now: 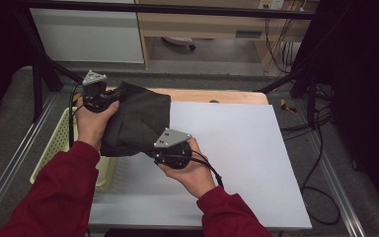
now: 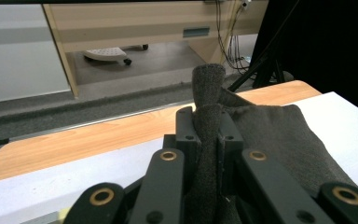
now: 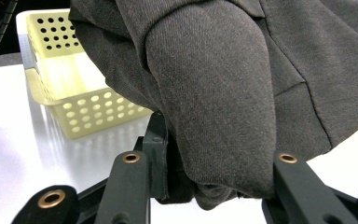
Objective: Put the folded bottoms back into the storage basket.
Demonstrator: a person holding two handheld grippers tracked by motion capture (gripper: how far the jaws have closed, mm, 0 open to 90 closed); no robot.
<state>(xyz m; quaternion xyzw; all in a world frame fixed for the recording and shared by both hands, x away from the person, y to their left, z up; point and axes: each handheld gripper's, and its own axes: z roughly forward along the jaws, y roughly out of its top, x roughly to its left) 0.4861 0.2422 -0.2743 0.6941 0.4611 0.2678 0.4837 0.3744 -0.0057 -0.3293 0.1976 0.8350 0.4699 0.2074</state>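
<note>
Red sleeves: closest to the high view's camera, both forearms rise from the bottom edge toward the dark garment
Right tongs: held at the near right corner of the dark garment, grey three-cornered plate on top; in the right gripper view the jaws stand part-way apart with a thick fold of the cloth bulging between them, so they grip the garment
Left tongs: at the far left corner of the dark garment; in the left gripper view the jaws are pressed tight on a narrow twist of cloth that sticks up above them
Dark garment: grey-black woven cloth, bunched and lifted between the two tongs, hanging over the left part of the white surface and partly above the basket
Basket: pale yellow, perforated walls, just left of and below the dark garment, at the surface's left edge
White surface: spreads to the right of the dark garment; a wooden strip shows along its far edge
Cable: black, trails from the right tongs away from the dark garment, over the person's wrist
</note>
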